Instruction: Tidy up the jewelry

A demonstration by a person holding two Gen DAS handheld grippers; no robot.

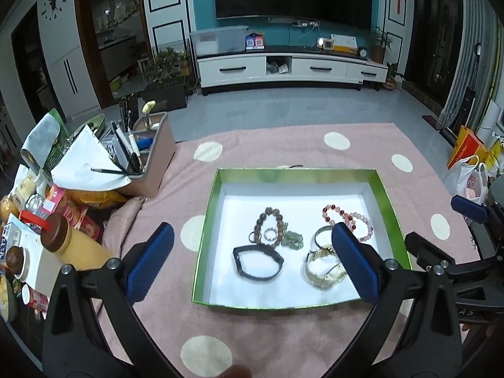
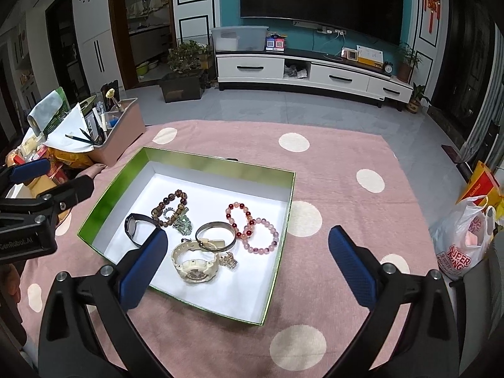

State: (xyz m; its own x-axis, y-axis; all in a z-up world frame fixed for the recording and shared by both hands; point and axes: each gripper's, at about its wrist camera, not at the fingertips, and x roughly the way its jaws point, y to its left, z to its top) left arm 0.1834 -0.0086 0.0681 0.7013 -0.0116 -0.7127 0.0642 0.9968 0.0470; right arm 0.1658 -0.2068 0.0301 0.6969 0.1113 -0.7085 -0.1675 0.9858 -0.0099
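My left gripper (image 1: 252, 252) and right gripper (image 2: 249, 264) both hover with jaws spread, pinching nothing. All the jewelry lies inside the green box (image 2: 277, 242) on the pink bench (image 2: 346, 163). I judge the sorting nearly done; a good finish is backing off without brushing the rim. From the right wrist view, the cream watch (image 2: 195, 264) lies flat, long axis running 9 to 3, at 6 o'clock from the silver bangle (image 2: 215, 234).

Green box (image 2: 110, 189), white inside, pink cloth (image 2: 330, 163) with cream dots, brown bead bracelet (image 2: 170, 208)
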